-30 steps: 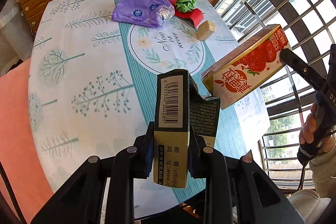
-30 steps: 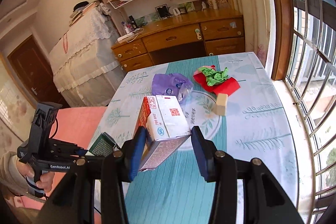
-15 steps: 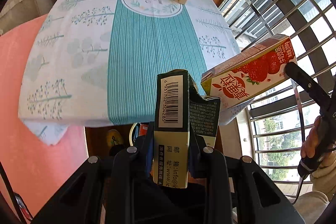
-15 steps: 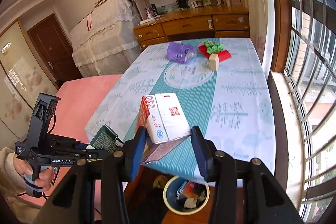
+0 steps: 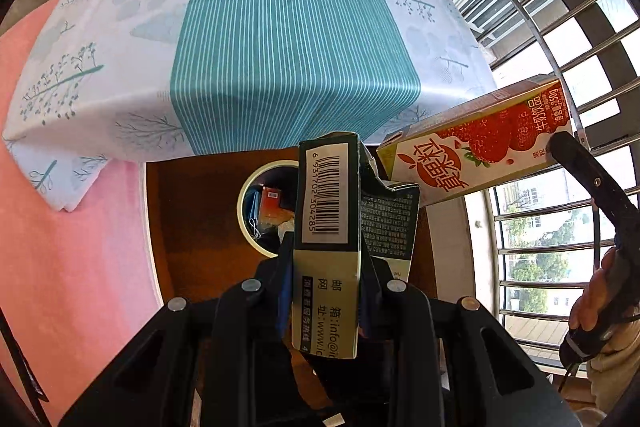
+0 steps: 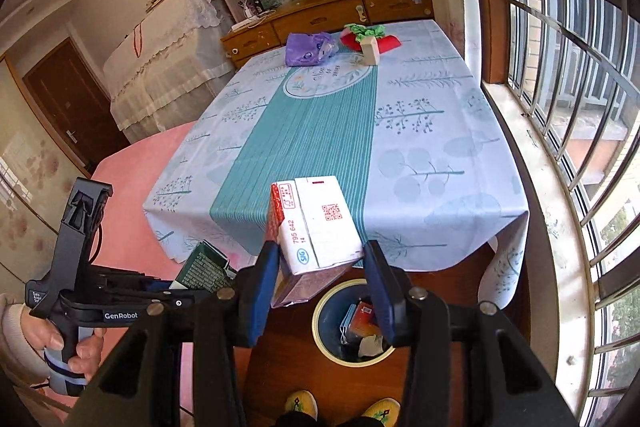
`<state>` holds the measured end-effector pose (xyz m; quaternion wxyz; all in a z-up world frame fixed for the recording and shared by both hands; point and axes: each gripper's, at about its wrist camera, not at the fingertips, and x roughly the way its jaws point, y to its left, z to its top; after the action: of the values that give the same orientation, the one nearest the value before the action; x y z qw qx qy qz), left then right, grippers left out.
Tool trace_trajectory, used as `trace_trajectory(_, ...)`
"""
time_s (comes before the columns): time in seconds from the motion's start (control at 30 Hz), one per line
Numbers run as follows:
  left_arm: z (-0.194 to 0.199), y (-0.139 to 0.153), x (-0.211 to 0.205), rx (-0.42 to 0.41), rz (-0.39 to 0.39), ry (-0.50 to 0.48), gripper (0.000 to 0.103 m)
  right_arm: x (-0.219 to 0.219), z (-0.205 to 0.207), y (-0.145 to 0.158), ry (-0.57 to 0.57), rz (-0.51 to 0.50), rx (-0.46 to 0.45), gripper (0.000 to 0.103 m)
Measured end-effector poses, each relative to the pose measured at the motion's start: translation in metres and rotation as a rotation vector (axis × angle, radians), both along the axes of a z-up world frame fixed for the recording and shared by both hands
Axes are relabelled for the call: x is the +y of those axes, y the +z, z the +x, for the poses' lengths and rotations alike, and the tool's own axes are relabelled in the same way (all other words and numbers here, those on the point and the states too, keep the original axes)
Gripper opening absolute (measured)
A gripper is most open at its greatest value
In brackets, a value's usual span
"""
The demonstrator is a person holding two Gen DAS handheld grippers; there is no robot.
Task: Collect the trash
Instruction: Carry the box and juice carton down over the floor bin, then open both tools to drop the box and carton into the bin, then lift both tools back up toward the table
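My left gripper (image 5: 326,267) is shut on a dark green carton (image 5: 328,227) with a barcode, held above a round bin (image 5: 244,203) on the wooden floor. My right gripper (image 6: 320,279) is shut on a strawberry milk carton (image 6: 316,227), also seen in the left wrist view (image 5: 476,143), held over the same bin (image 6: 324,323). The bin holds several pieces of trash. A purple bag (image 6: 308,47), a red wrapper with green paper (image 6: 368,37) and a small beige box (image 6: 370,51) lie at the table's far end.
The table (image 6: 420,147) with a teal and white cloth is in front of both grippers. A barred window (image 6: 568,67) is on the right, a wooden sideboard (image 6: 332,19) behind the table, pink flooring (image 5: 60,227) on the left. My feet (image 6: 340,403) are below.
Both grippers have pulled back from over the table and lowered, still holding their cartons. The bin under the table edge has come into view beneath them.
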<state>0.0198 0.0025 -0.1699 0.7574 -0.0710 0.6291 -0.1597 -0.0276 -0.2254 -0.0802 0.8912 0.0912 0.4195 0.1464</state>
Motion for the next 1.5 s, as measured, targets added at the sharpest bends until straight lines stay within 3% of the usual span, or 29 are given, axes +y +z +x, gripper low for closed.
trace_trajectory(0.23, 0.013, -0.088, -0.008, -0.015, -0.029, -0.046, 0.024, 0.013, 0.005, -0.089, -0.050, -0.028, 0.046, 0.041)
trace_trajectory(0.47, 0.038, -0.197, -0.017, -0.066, -0.010, -0.050, 0.024, 0.017, 0.023, -0.206, -0.065, -0.004, 0.072, 0.040)
trace_trajectory(0.5, 0.041, -0.214, -0.017, -0.082, -0.004, -0.035, 0.029, 0.018, 0.027, -0.226, -0.062, -0.003, 0.083, 0.041)
trace_trajectory(0.53, 0.044, -0.231, -0.017, -0.090, 0.003, -0.027, 0.047, 0.018, 0.032, -0.245, -0.061, -0.010, 0.106, 0.043)
trace_trajectory(0.6, 0.049, -0.267, -0.020, -0.085, 0.035, -0.024, 0.073, 0.018, 0.041, -0.282, -0.069, -0.034, 0.153, 0.044)
trace_trajectory(0.8, 0.053, -0.345, -0.024, -0.031, 0.068, -0.043, 0.086, 0.016, 0.051, -0.339, -0.071, -0.063, 0.199, 0.048)
trace_trajectory(0.93, 0.048, -0.360, -0.022, -0.038, 0.067, -0.056, 0.086, 0.016, 0.054, -0.354, -0.062, -0.061, 0.228, 0.050)
trace_trajectory(1.23, 0.042, -0.345, -0.012, -0.080, 0.068, -0.042, 0.086, 0.019, 0.057, -0.364, -0.057, -0.044, 0.259, 0.054)
trace_trajectory(1.5, 0.031, -0.285, -0.007, -0.087, 0.052, -0.009, 0.086, 0.022, 0.052, -0.328, -0.058, -0.045, 0.258, 0.057)
